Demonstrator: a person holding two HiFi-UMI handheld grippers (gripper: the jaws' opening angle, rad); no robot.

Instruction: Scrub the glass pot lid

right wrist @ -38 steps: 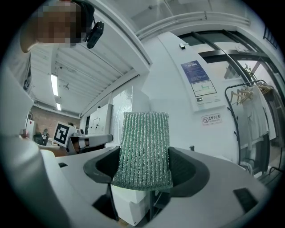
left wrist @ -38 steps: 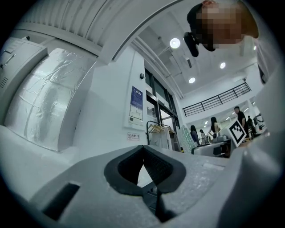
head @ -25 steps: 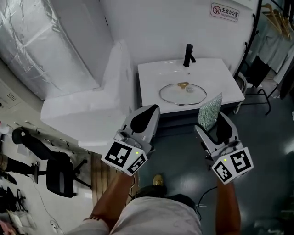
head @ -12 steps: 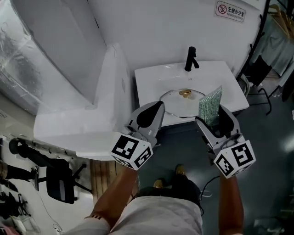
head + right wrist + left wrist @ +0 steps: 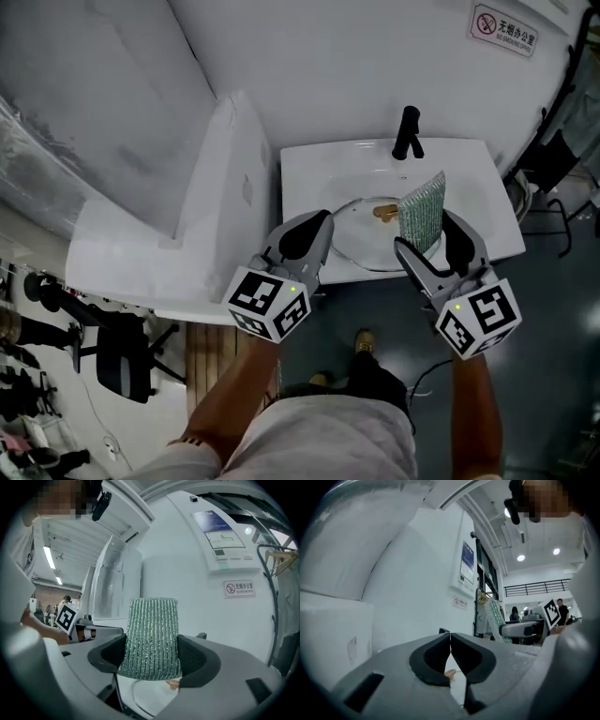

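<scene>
The glass pot lid (image 5: 364,236) lies in the white sink (image 5: 469,187), its tan knob (image 5: 384,212) upward, below a black tap (image 5: 407,133). My left gripper (image 5: 319,223) hovers at the sink's front left edge, jaws shut with nothing between them (image 5: 450,639). My right gripper (image 5: 427,234) is shut on a green scrubbing sponge (image 5: 422,210), which stands upright above the lid's right part. In the right gripper view the sponge (image 5: 151,637) fills the gap between the jaws, with the lid (image 5: 147,698) and knob (image 5: 174,684) below.
A big white L-shaped block (image 5: 197,225) stands against the sink's left side. A prohibition sign (image 5: 506,28) hangs on the wall behind. On the floor are a black office chair (image 5: 122,361) at the left and a person's shoes (image 5: 364,339) below the sink front.
Both grippers have moved forward toward the sink and now reach over its front edge. The sponge stays clamped in the right gripper; the left stays shut.
</scene>
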